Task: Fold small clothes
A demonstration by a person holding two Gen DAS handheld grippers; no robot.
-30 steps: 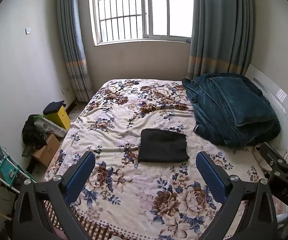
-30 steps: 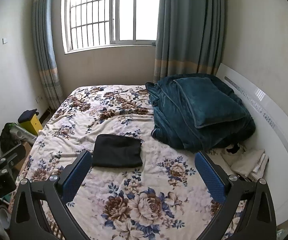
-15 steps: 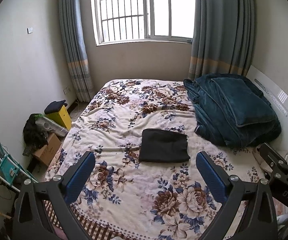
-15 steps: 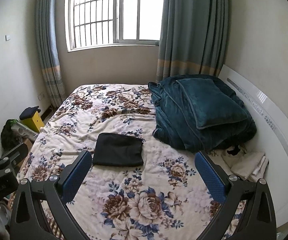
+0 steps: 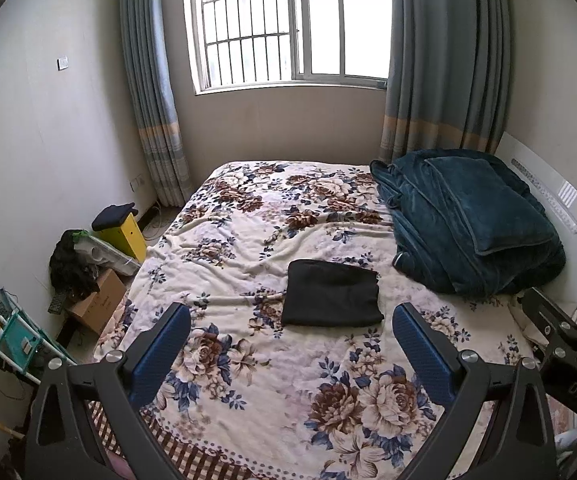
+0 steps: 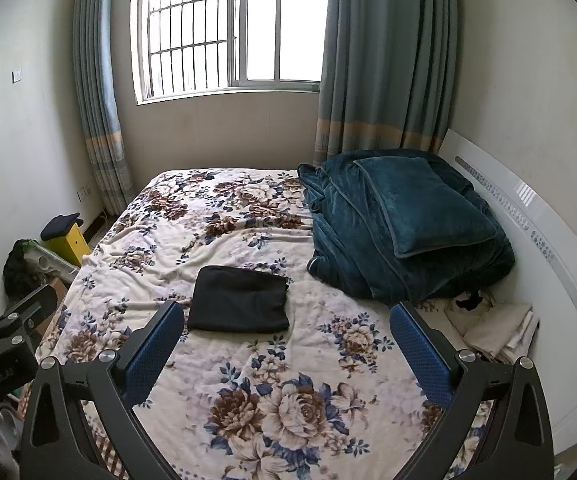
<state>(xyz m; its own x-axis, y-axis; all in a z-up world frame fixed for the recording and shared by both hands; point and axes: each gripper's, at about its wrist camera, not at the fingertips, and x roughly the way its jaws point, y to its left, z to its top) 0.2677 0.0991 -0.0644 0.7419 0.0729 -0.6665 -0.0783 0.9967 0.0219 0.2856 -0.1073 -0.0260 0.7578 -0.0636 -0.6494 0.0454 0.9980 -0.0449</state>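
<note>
A black garment [image 5: 331,294] lies folded into a flat rectangle in the middle of the floral bedspread [image 5: 248,240]; it also shows in the right wrist view [image 6: 239,299]. My left gripper [image 5: 291,340] is open and empty, held above the bed's near end, well short of the garment. My right gripper [image 6: 287,338] is open and empty too, held at the same distance, with the garment ahead and to its left. Part of the right gripper [image 5: 568,344] shows at the right edge of the left wrist view.
A heap of dark teal blankets [image 6: 400,228] fills the bed's right side by the white headboard [image 6: 528,240]. Pale folded cloths [image 6: 500,330] lie below it. A yellow stool [image 5: 122,228], a cardboard box [image 5: 96,304] and a teal rack [image 5: 12,336] stand on the floor left.
Both grippers have drifted slightly back and up, so the bed sits a little lower in each view. The black garment has not moved. Both grippers stay open.
</note>
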